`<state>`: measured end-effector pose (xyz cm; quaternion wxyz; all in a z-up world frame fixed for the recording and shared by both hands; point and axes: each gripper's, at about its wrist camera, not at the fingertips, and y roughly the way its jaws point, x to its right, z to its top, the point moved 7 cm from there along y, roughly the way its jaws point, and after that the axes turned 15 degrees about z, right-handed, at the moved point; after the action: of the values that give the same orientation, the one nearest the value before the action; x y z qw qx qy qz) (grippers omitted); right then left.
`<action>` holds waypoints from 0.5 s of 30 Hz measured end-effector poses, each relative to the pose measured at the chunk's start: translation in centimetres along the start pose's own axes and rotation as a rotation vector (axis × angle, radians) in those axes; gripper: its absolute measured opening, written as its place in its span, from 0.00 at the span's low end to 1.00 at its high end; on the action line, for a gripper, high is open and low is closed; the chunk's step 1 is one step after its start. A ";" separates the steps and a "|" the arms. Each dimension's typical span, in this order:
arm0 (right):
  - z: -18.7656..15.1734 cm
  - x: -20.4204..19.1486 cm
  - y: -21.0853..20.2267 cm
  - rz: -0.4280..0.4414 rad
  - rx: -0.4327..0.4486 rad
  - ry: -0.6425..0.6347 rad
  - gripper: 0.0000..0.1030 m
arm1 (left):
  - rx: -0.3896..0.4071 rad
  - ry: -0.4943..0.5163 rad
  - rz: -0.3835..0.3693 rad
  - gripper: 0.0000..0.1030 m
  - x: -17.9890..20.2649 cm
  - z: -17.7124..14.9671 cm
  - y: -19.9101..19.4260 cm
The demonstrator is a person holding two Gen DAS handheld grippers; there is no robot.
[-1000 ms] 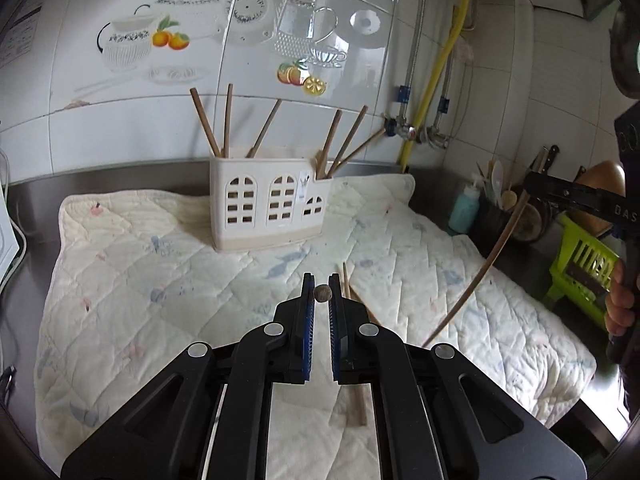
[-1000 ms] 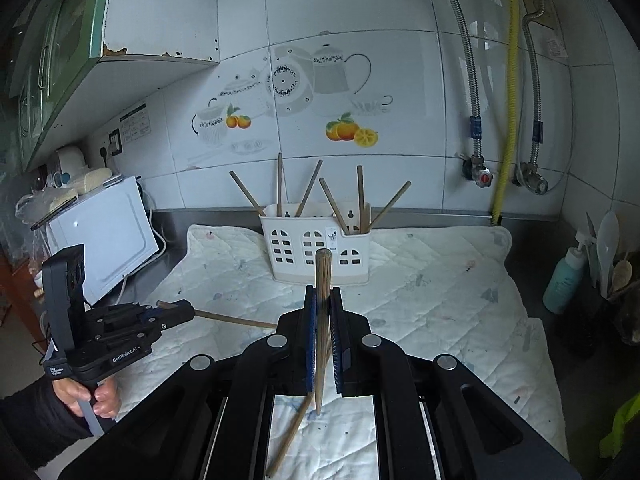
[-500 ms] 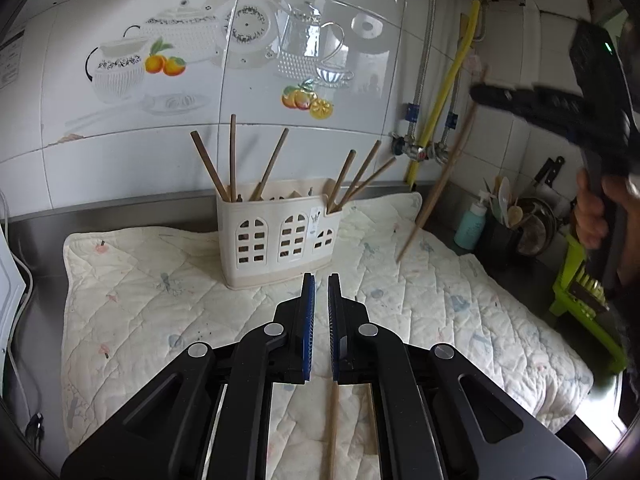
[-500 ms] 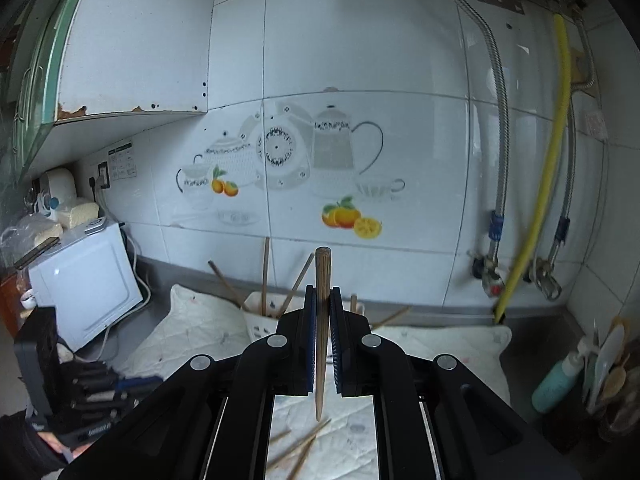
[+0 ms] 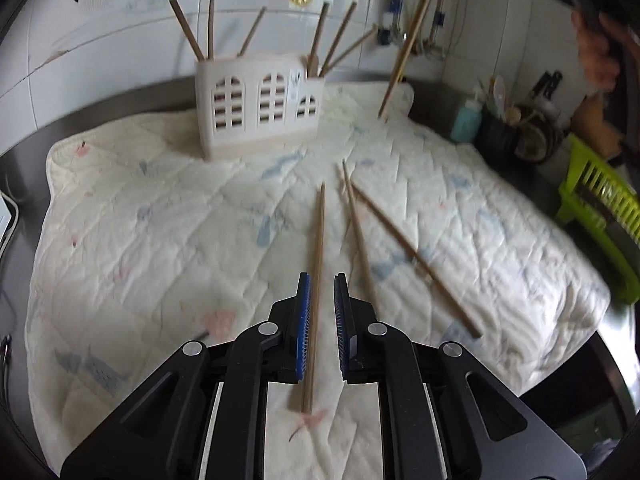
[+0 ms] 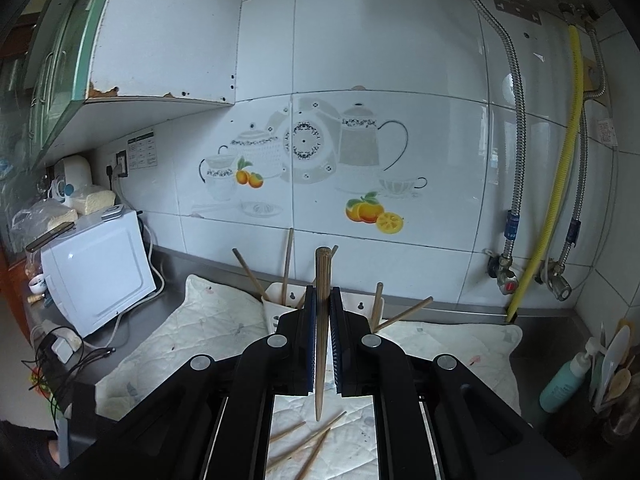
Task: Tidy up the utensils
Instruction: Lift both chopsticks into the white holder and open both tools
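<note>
**Q:** Where did things stand, biggest first?

**A:** The quilted mat point(image 5: 160, 240) covered the counter across the whole lower half of the left view. On it, at upper centre, stood the white utensil holder point(image 5: 258, 110) with several chopsticks already leaning out of its top. Three loose chopsticks point(image 5: 360, 240) lay on the mat at centre frame, fanned out towards the lower right.

**Q:** And your tongs?

**A:** My right gripper point(image 6: 320, 340) was clamped on one chopstick point(image 6: 322, 320), held nearly upright at the centre of the right view, its blunt end up and its thin end hanging below the jaws. The holder sat just behind it, partly hidden by the fingers. My left gripper point(image 5: 320, 308) had its jaws apart, low at bottom centre, straddling another chopstick point(image 5: 317, 264) on the mat. It ran close along the left pad (whether it actually touched, I could not tell).

**Q:** So which step was that?

**A:** I judged it mid-task: one stick on its way to the holder, one about to be picked up.

**Q:** What did the next move ask for?

**A:** For the right, lining the thin end over an open slot before letting go. For the left, closing squarely on the stick without rolling it.
</note>
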<state>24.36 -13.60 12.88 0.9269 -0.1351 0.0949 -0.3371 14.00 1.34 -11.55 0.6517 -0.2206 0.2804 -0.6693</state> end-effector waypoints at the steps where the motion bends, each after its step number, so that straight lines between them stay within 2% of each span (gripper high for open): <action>1: -0.1 -0.3 -0.2 0.003 0.000 -0.008 0.06 | -0.019 -0.002 -0.004 0.12 0.1 -0.6 0.4; 9: -0.2 -1.4 -0.8 0.013 0.000 -0.024 0.06 | -0.095 -0.015 0.005 0.12 -0.1 -3.2 2.0; 15: -0.5 -1.5 -0.6 0.017 -0.004 -0.019 0.06 | -0.106 -0.015 0.018 0.12 -0.1 -4.2 2.6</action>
<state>22.72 -13.15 12.77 0.9303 -0.1392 0.0881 -0.3278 13.22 1.81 -16.42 0.6473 -0.2574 0.3124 -0.6458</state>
